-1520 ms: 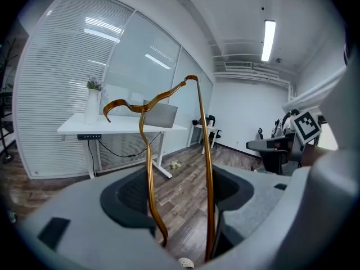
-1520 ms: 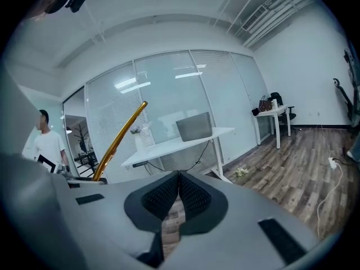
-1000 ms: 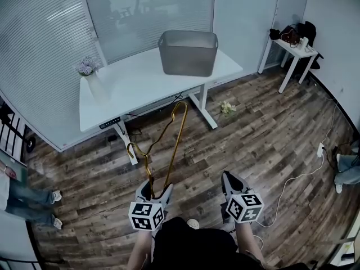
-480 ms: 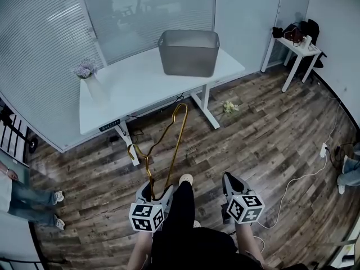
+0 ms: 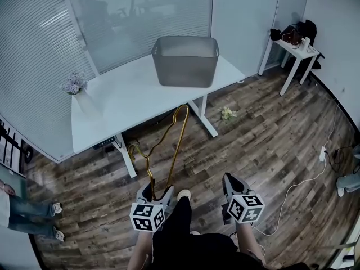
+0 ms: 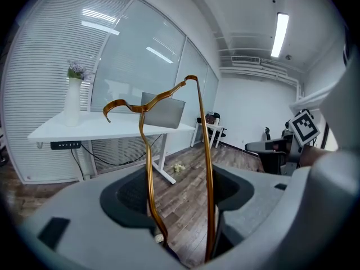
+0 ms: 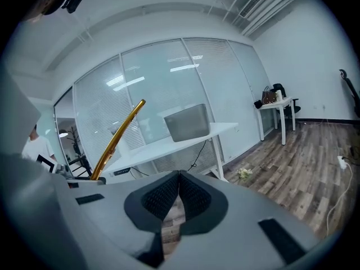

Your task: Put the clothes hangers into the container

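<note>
**Head view.** Thin gold wire clothes hanger (image 5: 169, 145): we hold it in the left gripper (image 5: 154, 193), pointing toward 12 o'clock, hook at 11. We judge it light, stiff and slick, and liable to swing. Right gripper (image 5: 230, 181): alongside at 3 o'clock. Grey rectangular plastic container (image 5: 185, 61): on the white desk (image 5: 124, 94) at 12, well apart from us, with open floor between.

**Left gripper view.** Jaws wide, one hanger wire against each pad.

**Right gripper view.** Jaws together, nothing between them. We note the desk edge lies before the container rim.
</note>
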A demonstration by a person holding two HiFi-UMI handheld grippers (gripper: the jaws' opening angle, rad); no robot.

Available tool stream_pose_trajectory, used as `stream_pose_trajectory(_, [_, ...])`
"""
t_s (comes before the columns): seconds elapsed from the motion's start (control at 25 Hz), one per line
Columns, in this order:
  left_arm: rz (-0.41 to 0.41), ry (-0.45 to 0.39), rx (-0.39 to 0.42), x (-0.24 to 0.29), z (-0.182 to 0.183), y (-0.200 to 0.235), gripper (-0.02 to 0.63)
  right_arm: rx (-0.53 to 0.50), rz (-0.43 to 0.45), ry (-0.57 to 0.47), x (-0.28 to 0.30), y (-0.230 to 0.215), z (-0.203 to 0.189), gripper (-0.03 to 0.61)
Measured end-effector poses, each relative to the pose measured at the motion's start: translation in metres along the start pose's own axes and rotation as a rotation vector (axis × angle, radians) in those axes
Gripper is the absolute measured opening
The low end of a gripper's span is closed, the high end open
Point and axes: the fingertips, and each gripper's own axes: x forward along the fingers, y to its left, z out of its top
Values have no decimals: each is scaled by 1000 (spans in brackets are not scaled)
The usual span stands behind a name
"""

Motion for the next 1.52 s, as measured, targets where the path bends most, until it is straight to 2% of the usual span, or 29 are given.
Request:
stream_pose_trajectory(0.4, [-19, -13, 17, 83, 77, 56, 310, -11, 4, -25, 106, -5, 73, 28])
stream_pose_trajectory(0.72, [-37, -16, 25, 142, 111, 96, 310, -8, -11, -33, 175, -14, 102, 28])
stream_pose_trajectory(1.16, [-66, -16, 38, 197, 135, 136, 310, 0, -32, -43, 244, -23, 122, 28])
stream_pose_trajectory(1.52, [-73, -18, 40, 203, 145, 153, 310, -21, -33, -40, 260, -17, 132, 28])
